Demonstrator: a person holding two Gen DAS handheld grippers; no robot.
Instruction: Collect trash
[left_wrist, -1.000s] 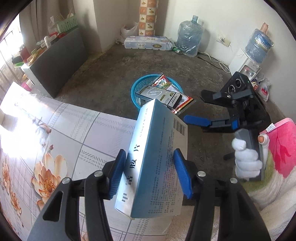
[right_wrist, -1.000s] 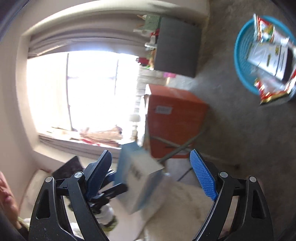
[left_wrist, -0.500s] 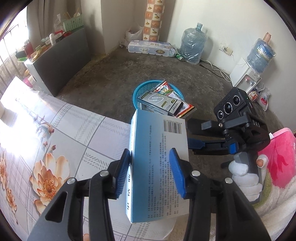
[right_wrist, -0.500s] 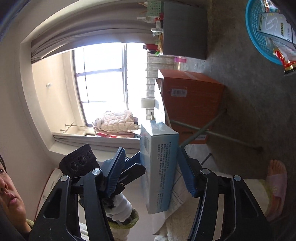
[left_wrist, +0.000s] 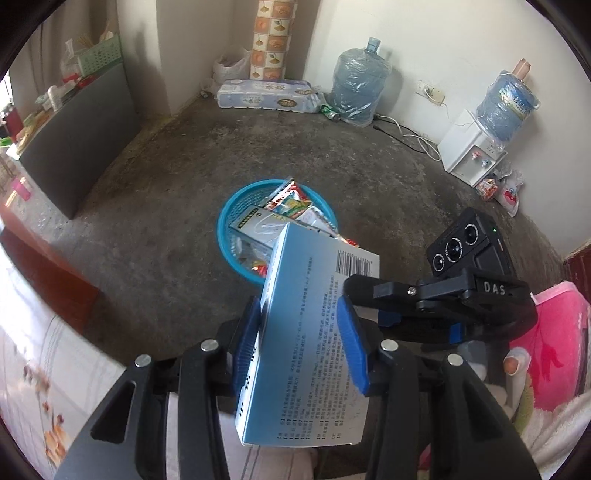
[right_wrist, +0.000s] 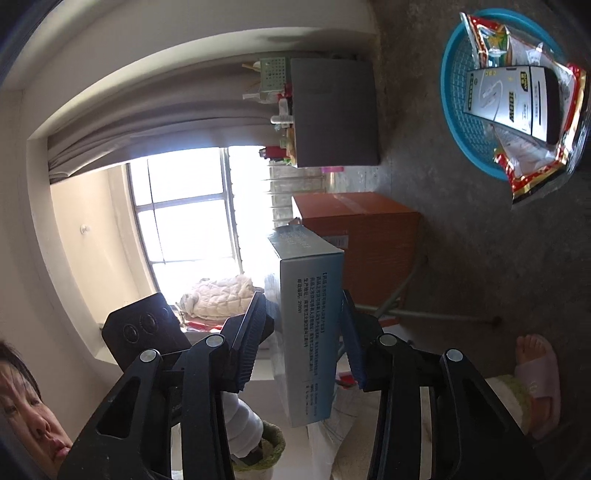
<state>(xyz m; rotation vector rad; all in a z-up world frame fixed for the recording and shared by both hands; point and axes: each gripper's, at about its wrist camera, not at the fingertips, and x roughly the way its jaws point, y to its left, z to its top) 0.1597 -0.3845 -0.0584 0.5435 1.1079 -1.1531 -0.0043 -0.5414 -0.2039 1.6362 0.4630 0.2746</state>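
Our right gripper (right_wrist: 306, 343) has closed onto the box (left_wrist: 314, 339) beside our left gripper (left_wrist: 301, 343), both pinching it above the basket (left_wrist: 225, 236); handover looks near.

Glossy cardboard box (left_wrist: 310, 332), perforated plastic basket (left_wrist: 225, 236) — on a rough, matt concrete floor (left_wrist: 177, 177).

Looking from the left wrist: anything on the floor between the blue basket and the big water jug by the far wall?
No. In the left wrist view the stretch from the blue basket to the water jug is bare concrete floor.
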